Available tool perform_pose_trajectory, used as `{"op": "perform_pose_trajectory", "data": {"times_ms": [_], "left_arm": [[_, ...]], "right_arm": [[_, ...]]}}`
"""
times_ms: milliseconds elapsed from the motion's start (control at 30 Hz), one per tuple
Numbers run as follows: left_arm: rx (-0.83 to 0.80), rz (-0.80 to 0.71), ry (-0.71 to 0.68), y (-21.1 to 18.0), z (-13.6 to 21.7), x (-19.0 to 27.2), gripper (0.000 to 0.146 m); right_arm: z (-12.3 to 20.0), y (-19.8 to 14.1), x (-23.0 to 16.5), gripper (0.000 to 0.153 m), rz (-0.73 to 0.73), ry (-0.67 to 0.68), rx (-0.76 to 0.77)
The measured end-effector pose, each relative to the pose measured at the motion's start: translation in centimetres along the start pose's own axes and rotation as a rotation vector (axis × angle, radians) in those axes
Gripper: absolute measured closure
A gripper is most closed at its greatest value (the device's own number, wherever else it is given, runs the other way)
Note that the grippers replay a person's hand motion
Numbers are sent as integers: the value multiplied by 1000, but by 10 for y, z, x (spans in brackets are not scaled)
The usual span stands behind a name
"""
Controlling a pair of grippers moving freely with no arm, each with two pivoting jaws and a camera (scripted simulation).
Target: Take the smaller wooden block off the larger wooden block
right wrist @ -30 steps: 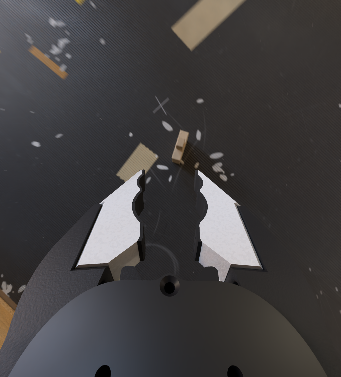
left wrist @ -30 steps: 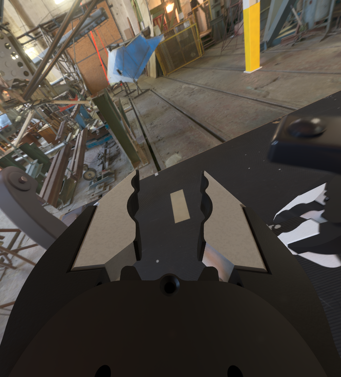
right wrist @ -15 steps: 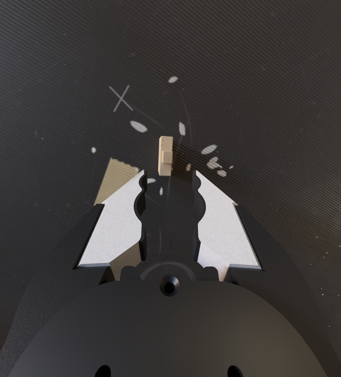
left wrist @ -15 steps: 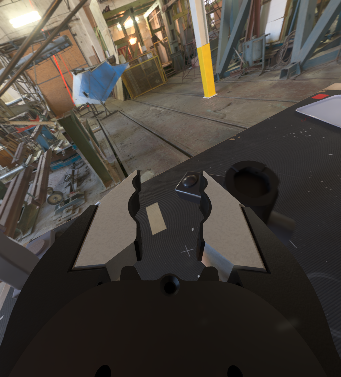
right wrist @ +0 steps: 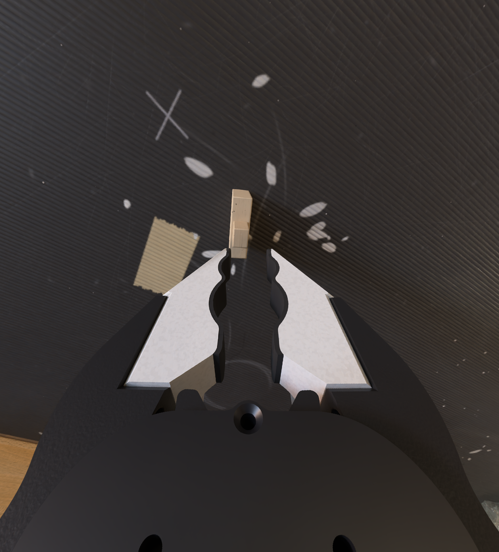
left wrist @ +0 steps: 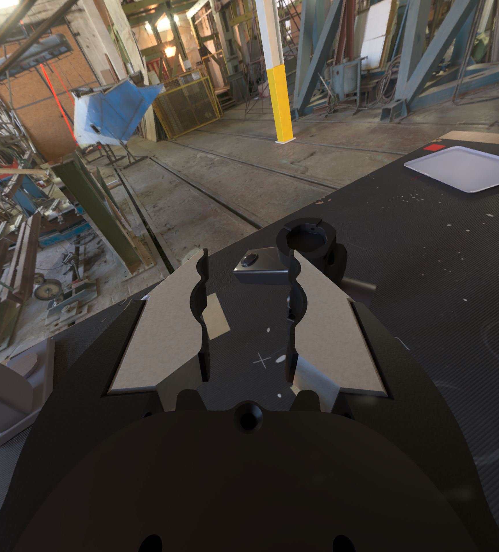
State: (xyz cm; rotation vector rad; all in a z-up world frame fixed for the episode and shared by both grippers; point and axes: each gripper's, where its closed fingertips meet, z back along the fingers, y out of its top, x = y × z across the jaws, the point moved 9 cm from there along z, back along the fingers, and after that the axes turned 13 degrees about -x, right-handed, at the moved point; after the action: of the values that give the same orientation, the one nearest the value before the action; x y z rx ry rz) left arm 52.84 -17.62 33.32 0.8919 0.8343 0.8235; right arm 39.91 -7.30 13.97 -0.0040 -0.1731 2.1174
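- Start at the left of the right wrist view: the tan tape patch (right wrist: pixel 166 254) now sits just beside your right gripper's left finger (right wrist: pixel 188 322). Half a second ago it lay partly hidden behind that finger, so the view has shifted and drawn nearer to the mat (right wrist: pixel 391 149).
- Move to the middle: the larger wooden block (right wrist: pixel 241 209) lies flat on the mat, with the smaller wooden block (right wrist: pixel 240 236) still on top of it, toward its near end. Both look far bigger than a second ago, so you are closing in.
- Your right gripper (right wrist: pixel 248 254) is empty, its jaws parted. The gap has narrowed since half a second ago, though it remains wider than the blocks, whose near end sits just beyond the fingertips, closer to the left one.
- Judgement: this is the final approach. Nudge slightly left to centre the small block before you close, or you risk pinching the big one too.
- In the left wrist view, your left gripper (left wrist: pixel 248 260) hangs spread and empty over the mat. The right gripper's dark body (left wrist: pixel 308 248) now shows low just past its right finger, where a second ago it loomed at the right edge.
- Far right, a white tray (left wrist: pixel 421 167) rests well apart, uninvolved.
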Motion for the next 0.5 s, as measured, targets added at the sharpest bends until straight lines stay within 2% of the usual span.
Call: {"op": "perform_pose_trajectory", "data": {"times_ms": [100,200,233,500], "left_arm": [[-12,-2,-8,0,-1,1,93],[-15,-12,-9,0,0,3,93],[-13,-15,-9,1,0,4,93],[34,19,-80,5,2,14,94]], "right_arm": [[0,3,2,131,-23,42,-9],[-1,5,8,143,-62,187,16],[-1,5,10,143,-72,220,25],[2,17,-1,143,-36,274,50]]}}
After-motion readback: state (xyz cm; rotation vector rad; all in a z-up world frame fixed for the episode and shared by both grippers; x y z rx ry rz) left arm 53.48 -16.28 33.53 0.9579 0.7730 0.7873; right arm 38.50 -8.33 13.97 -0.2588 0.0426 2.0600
